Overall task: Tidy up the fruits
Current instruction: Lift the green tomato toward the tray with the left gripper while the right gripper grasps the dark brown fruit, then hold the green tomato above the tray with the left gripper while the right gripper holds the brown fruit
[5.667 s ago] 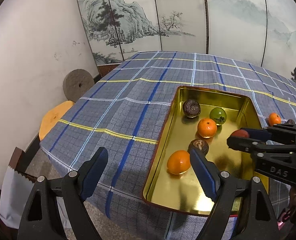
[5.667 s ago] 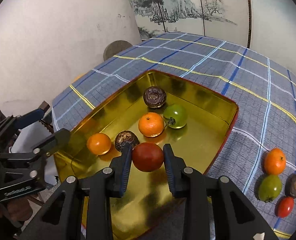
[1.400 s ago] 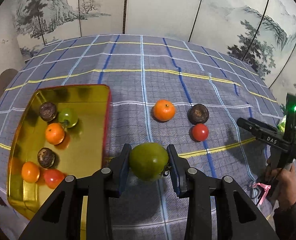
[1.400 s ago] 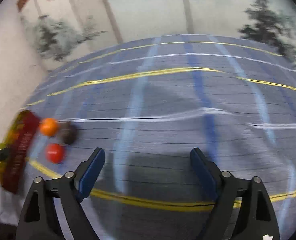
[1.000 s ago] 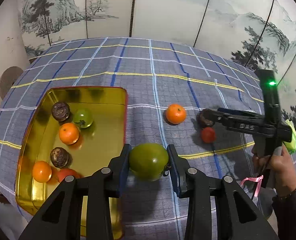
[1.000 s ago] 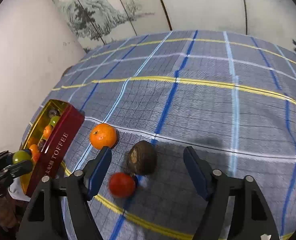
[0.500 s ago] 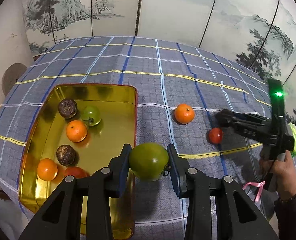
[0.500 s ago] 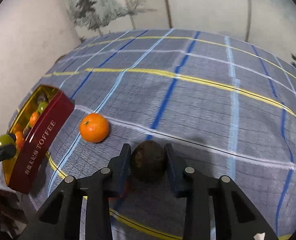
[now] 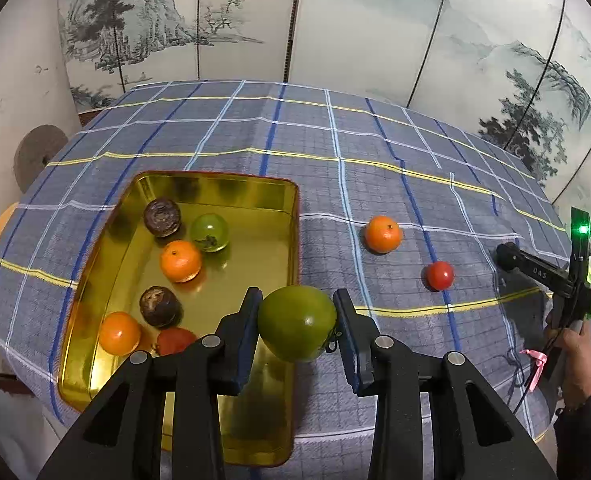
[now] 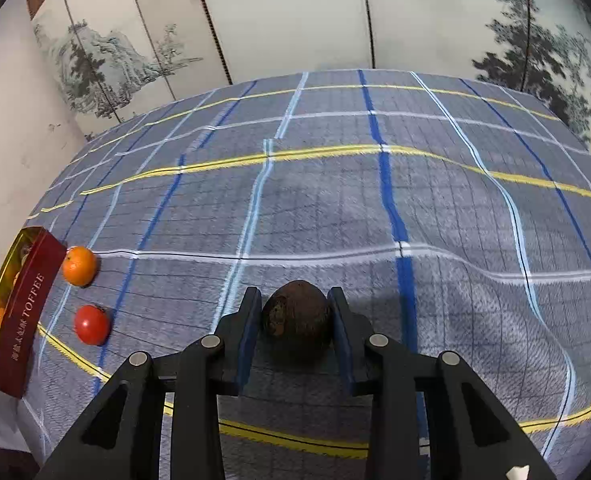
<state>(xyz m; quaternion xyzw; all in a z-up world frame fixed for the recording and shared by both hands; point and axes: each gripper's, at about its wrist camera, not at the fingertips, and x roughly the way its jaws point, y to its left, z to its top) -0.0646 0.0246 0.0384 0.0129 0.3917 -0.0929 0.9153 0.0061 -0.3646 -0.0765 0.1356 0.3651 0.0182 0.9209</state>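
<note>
The green fruit [image 9: 297, 328] sits tight in the left gripper [image 9: 297, 330], just over the near edge of the gold tin [image 9: 231, 190]. Six fruits lie in the tin. The brown fruit [image 10: 298, 326] is pinched in the right gripper [image 10: 295, 328], above the cloth on the worktop [image 10: 335, 208]. The right gripper's jaws have just been closing, and now the brown fruit is squeezed between them. An orange [image 9: 383, 234] and a small red fruit [image 9: 440, 275] wait on the cloth.

I think the green fruit could drop onto the tin's edge and roll off if it is let go too soon. The round brown fruit could slip out on the way over.

A second ago the right gripper was wide and the brown fruit lay on the cloth. The tin looks nearer to the left gripper than before
</note>
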